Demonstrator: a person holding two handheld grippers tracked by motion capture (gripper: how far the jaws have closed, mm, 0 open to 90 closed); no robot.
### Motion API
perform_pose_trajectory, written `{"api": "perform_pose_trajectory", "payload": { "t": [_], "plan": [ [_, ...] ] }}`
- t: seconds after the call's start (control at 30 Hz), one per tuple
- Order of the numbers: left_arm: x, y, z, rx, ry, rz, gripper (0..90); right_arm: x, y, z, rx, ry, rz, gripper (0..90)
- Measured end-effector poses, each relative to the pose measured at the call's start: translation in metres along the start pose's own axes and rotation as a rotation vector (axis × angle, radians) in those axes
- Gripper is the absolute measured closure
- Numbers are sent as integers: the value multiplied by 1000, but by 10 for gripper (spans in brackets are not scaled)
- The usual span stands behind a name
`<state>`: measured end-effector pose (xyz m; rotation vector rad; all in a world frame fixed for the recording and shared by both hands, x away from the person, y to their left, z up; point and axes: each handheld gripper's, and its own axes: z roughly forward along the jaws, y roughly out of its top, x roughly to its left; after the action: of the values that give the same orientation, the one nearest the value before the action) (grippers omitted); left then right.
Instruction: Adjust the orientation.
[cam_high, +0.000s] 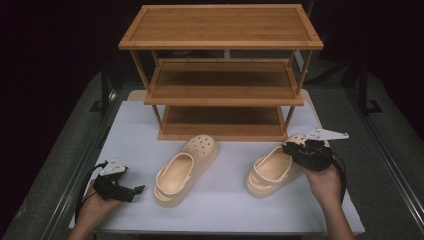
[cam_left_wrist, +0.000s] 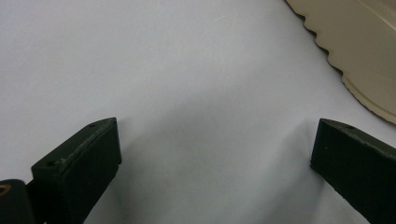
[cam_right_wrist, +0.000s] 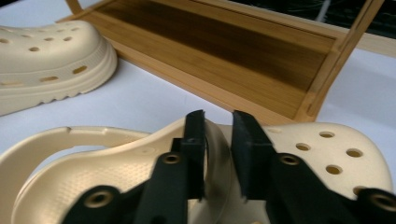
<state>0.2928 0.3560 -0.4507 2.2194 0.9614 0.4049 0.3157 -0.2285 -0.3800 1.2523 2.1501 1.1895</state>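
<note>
Two cream clogs lie on the white table (cam_high: 225, 210) in front of a wooden three-tier rack (cam_high: 220, 27). The left clog (cam_high: 182, 170) lies free, toe toward the rack. My right gripper (cam_high: 291, 150) is at the right clog (cam_high: 267, 172). In the right gripper view its jaws (cam_right_wrist: 218, 126) pinch the rim of that clog's (cam_right_wrist: 327, 154) opening. The other clog (cam_right_wrist: 46, 60) and the rack's bottom shelf (cam_right_wrist: 224, 46) lie beyond. My left gripper (cam_high: 136, 190) rests at the table's front left, open with nothing between its jaws (cam_left_wrist: 215, 158). The left clog's sole (cam_left_wrist: 359, 46) lies ahead of it.
The rack's three shelves hold nothing. White tabletop lies bare between the left gripper and the left clog and between the two clogs. Grey floor and dark stands flank the table on both sides.
</note>
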Motion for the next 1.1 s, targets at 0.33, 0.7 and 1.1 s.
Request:
{"api": "perform_pose_trajectory", "payload": {
  "t": [0.33,0.7,1.1],
  "plan": [
    [0,0,0,0,0,0,10,9,4,-2,-11,12,-76,832],
    [0,0,0,-1,0,-1,10,55,27,16,-26,128,-175,842],
    [0,0,0,-2,-1,-1,10,106,33,50,14,258,-270,821]
  ]
}}
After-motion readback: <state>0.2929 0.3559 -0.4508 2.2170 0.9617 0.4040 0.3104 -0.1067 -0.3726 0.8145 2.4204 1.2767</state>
